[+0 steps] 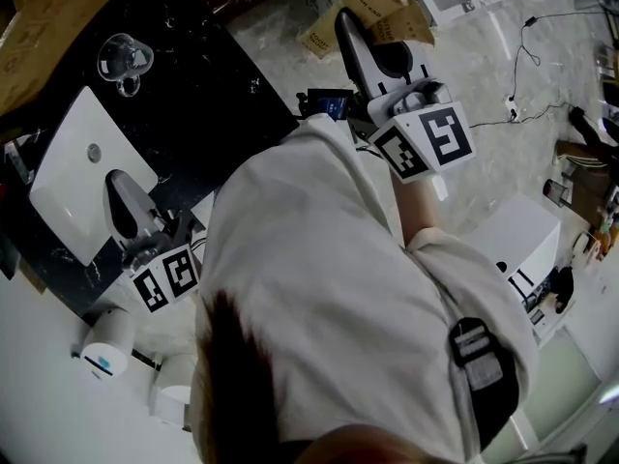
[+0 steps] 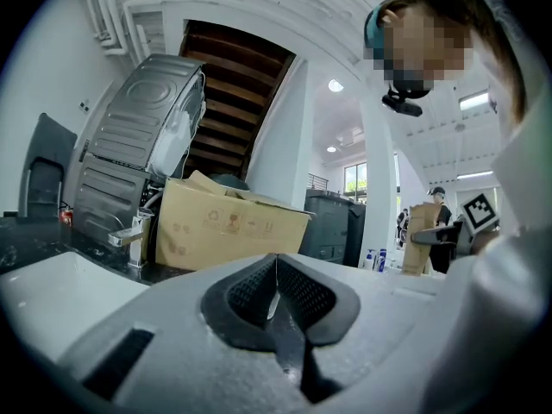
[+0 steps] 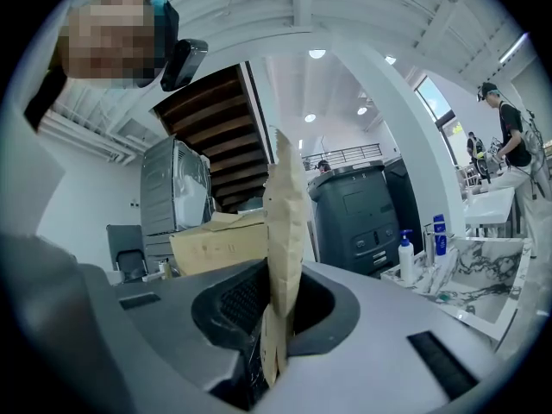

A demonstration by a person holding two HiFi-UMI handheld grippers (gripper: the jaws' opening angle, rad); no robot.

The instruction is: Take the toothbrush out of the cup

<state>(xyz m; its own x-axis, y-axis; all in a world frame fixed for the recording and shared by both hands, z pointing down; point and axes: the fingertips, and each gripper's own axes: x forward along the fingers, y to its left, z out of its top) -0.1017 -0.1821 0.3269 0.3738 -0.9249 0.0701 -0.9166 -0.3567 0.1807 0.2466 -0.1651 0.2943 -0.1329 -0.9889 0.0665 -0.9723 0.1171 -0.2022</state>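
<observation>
A: Which step is in hand?
B: None yet, I think. The left gripper [image 2: 276, 296] has its jaws pressed together, empty. The right gripper [image 3: 274, 317] pinches a cardboard scrap [image 3: 285, 222].
A: And the toothbrush?
B: I see none. A clear cup [image 1: 124, 58] stands toward the counter's [image 1: 222, 75] back edge. Next, free the right jaws and reach there.

The right gripper [image 3: 272, 313] clamps a piece of brown cardboard [image 3: 285, 218], which stands upright and edge-on, rising from centre toward 12 o'clock. Behind it, a cardboard box [image 3: 220, 248] sits toward 9 o'clock and a dark grey machine [image 3: 358, 218] toward 3 o'clock. A white pump bottle [image 3: 405, 255] and a blue bottle [image 3: 439, 234] stand by a marble counter [image 3: 483, 276] at 4 o'clock. A person in a cap [image 3: 511, 141] stands at 2 o'clock.
</observation>
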